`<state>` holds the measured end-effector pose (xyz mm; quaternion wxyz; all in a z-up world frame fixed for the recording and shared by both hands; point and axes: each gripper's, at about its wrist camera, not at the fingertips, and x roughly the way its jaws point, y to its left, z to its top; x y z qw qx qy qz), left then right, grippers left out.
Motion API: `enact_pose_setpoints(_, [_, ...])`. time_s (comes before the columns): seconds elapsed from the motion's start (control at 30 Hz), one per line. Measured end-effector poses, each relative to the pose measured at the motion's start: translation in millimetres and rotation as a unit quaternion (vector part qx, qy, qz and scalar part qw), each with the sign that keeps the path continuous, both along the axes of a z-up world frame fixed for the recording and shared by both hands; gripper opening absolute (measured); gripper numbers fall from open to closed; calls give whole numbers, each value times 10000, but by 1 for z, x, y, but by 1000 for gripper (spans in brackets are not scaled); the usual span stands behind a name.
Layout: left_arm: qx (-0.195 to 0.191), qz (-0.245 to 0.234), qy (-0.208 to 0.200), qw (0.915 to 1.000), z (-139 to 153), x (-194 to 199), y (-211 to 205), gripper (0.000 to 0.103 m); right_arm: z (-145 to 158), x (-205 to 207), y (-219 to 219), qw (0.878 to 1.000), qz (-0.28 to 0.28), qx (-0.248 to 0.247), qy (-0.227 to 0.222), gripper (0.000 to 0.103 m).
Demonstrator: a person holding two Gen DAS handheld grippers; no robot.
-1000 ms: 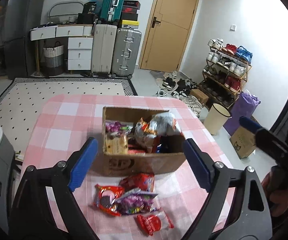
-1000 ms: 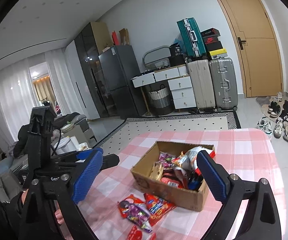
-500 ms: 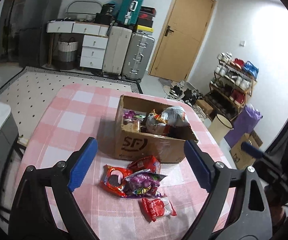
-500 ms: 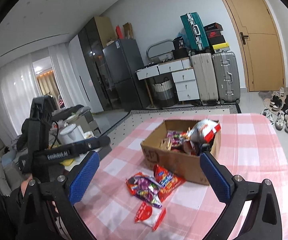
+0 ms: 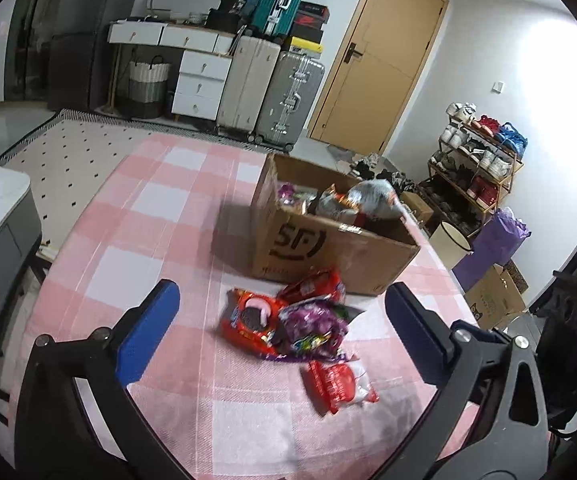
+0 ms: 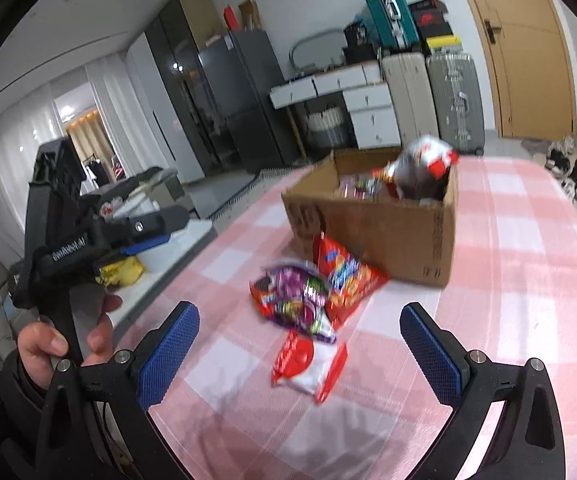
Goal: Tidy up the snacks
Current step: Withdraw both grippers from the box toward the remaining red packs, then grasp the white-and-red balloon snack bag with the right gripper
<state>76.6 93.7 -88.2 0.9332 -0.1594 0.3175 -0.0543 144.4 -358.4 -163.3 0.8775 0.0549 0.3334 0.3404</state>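
- Snack packets lie in a loose heap on the pink-and-white checked tablecloth [image 5: 160,216], just in front of the cardboard box [image 5: 328,248].
- The red-and-white packet [image 6: 308,360] lies nearest the grippers, a little apart from the heap; in the right wrist view its long axis runs roughly across the picture, its red ends out to the sides.
- The purple packet [image 5: 312,330] rests on top of the red cookie packet [image 5: 250,320], overlapping it. The orange-red packet [image 6: 344,276] has its long axis running toward the box, its far end touching or nearly touching the box wall.
- The box stands upright, open at the top and piled with more snacks; a silver-and-red bag [image 6: 424,164] sticks up above its rim.
- Left gripper [image 5: 284,328]: jaws opening, spread wide, holding nothing; the heap shows between them further off.
- Right gripper [image 6: 300,344]: jaws wide apart, empty, above the tablecloth.
- A hand [image 6: 64,336] holds the left gripper's handle, seen from the right wrist.
- Beyond the table: suitcases [image 5: 272,92], white drawers [image 5: 200,80], a wooden door [image 5: 380,60], a shoe rack [image 5: 476,160].
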Motion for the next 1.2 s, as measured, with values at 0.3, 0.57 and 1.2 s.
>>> enact_pose_setpoints(0.3, [-50, 97, 232, 9997, -31, 3, 10, 103, -45, 12, 20, 9983, 186, -182, 512, 102])
enact_pose_setpoints(0.57, [-155, 222, 260, 9993, -42, 0, 24, 103, -77, 29, 43, 9938, 226, -572, 929, 81])
enact_pose_setpoints(1.2, [-383, 427, 364, 9977, -56, -4, 45, 103, -95, 35, 67, 9903, 213, -994, 950, 48])
